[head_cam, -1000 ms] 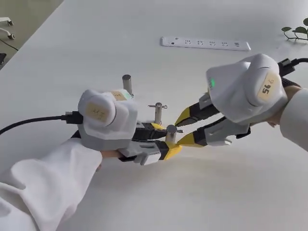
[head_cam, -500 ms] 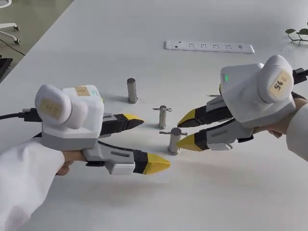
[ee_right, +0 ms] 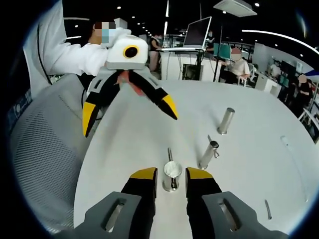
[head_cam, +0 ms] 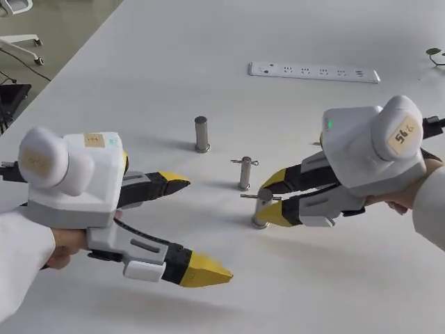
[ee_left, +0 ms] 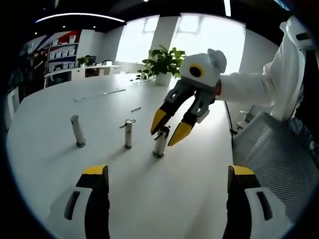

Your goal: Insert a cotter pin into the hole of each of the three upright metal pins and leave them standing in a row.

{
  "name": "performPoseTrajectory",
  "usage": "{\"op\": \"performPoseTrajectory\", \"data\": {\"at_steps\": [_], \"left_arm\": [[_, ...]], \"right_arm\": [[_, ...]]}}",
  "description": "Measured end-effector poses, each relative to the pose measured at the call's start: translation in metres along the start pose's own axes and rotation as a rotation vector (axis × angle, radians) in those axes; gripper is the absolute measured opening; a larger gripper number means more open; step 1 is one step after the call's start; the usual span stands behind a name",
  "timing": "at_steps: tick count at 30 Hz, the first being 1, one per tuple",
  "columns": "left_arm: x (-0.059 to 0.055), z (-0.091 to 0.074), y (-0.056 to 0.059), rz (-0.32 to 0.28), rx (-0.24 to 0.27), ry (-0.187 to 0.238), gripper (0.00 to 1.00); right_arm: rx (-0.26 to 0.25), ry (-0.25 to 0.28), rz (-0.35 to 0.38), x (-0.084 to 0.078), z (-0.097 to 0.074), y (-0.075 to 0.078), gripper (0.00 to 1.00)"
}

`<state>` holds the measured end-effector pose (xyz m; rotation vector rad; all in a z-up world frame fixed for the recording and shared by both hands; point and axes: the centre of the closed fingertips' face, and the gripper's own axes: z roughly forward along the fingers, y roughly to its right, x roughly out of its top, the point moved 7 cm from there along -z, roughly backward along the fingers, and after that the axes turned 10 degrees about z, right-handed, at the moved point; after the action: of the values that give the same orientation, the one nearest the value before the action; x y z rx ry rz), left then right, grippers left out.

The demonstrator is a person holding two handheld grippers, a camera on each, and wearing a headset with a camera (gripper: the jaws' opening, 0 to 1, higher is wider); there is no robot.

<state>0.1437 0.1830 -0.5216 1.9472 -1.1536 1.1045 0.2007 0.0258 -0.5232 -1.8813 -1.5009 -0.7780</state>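
Right gripper [head_cam: 263, 202] is straddling the near pin [head_cam: 261, 213], jaws only a little apart. The right gripper view shows a sliver of gap on each side, so it's around the pin, not clamped. Best guess: it's checking or nudging the cotter [head_cam: 251, 196] that already sits crosswise through the top, or squaring the pin up in the row.

Left gripper [head_cam: 208, 229] is wide open, holds nothing, parked well back on the near-left of the table [head_cam: 208, 69]. Makes sense, since the pin stands on its own.

Row status: near pin and middle pin [head_cam: 245, 175] both have cotters. Far pin [head_cam: 201, 134] is bare and upright, so roughly two of three done.

Versus 1 s ago: left was tight in on the near pin, level with its base, while right came in from the other side. Half a second ago left had let go and backed off, and it's further back now. Right has closed in from just beside the pin to around it. Pins haven't moved; the shift in framing is the camera.
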Motion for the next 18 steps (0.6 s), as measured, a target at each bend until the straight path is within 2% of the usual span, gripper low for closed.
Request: {"op": "performPoseTrajectory", "data": {"at_steps": [7,10,18], "left_arm": [[-0.007,-0.012,-0.004,-0.021,0.048,-0.009,0.99],[-0.008,-0.016,-0.004,-0.029,0.062,-0.007,0.99],[-0.013,-0.018,-0.002,-0.039,0.068,-0.019,0.99]], "right_arm": [[0.007,0.002,0.007,0.000,0.003,-0.001,0.15],[0.006,0.005,0.003,-0.001,0.004,0.001,0.09],[0.026,0.019,0.000,-0.003,0.003,0.003,0.09]]}}
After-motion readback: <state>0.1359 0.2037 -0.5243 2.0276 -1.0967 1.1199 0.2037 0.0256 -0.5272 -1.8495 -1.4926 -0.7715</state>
